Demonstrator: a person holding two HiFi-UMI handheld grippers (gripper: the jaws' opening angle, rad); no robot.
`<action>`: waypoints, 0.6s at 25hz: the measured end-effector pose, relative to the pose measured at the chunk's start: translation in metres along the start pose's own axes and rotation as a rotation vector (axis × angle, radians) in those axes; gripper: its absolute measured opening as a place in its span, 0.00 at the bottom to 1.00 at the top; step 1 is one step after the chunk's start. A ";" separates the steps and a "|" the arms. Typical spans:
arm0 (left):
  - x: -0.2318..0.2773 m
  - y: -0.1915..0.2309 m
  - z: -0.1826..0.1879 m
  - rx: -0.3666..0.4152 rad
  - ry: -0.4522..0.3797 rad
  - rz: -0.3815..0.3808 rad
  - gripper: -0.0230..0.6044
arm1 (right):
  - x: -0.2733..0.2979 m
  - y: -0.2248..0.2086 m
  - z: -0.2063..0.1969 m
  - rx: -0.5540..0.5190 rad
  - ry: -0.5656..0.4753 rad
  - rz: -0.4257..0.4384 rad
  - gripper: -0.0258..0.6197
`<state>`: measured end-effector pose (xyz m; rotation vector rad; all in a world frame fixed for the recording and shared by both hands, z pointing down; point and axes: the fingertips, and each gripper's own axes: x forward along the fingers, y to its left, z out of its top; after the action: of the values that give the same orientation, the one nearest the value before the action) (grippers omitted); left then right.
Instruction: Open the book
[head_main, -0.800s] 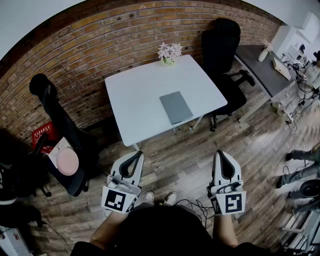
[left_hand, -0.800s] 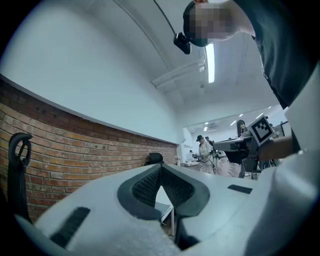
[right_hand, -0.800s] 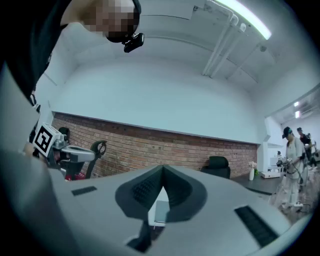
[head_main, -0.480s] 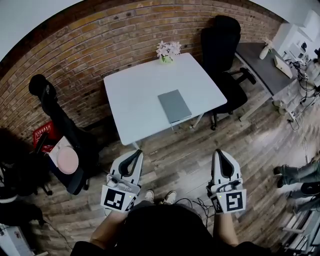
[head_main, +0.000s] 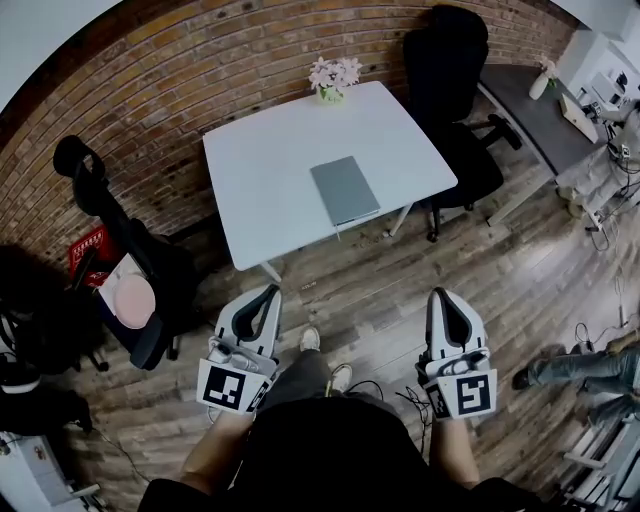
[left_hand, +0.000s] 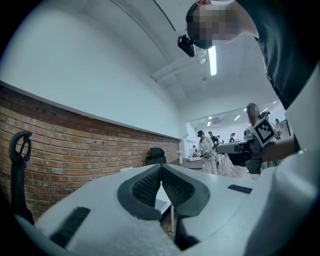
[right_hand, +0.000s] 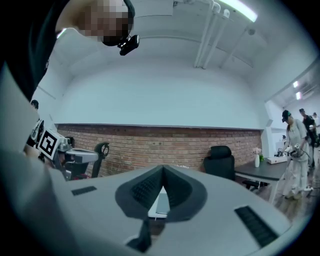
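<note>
A closed grey book lies flat on the white square table, near its front edge. Both grippers hang over the wooden floor well short of the table, held level and pointing toward it. My left gripper is shut with nothing in it; in the left gripper view its ribbed pads meet at the tip. My right gripper is also shut and empty, and its pads touch in the right gripper view. Neither gripper is near the book.
A vase of pink flowers stands at the table's far edge. A black office chair sits at the table's right, beside a grey desk. A dark chair with a pink round object stands at left. A bystander's legs are at right.
The person has stepped forward: a shoe and leg now show between the grippers. Both grippers stay shut and level. The bystander's legs at right have shifted.
</note>
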<state>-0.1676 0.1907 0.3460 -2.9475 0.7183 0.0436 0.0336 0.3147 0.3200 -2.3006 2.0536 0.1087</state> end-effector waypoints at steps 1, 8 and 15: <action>0.003 0.001 -0.002 -0.002 0.004 0.000 0.08 | 0.002 -0.002 -0.003 -0.001 0.010 -0.001 0.06; 0.057 0.023 -0.024 -0.032 0.005 -0.012 0.08 | 0.043 -0.035 -0.022 -0.013 0.051 -0.028 0.06; 0.145 0.070 -0.030 -0.054 -0.018 -0.019 0.08 | 0.123 -0.082 -0.022 -0.058 0.083 -0.035 0.06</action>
<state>-0.0711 0.0590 0.3615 -3.0010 0.6979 0.0896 0.1290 0.2002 0.3309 -2.4144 2.0736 0.0735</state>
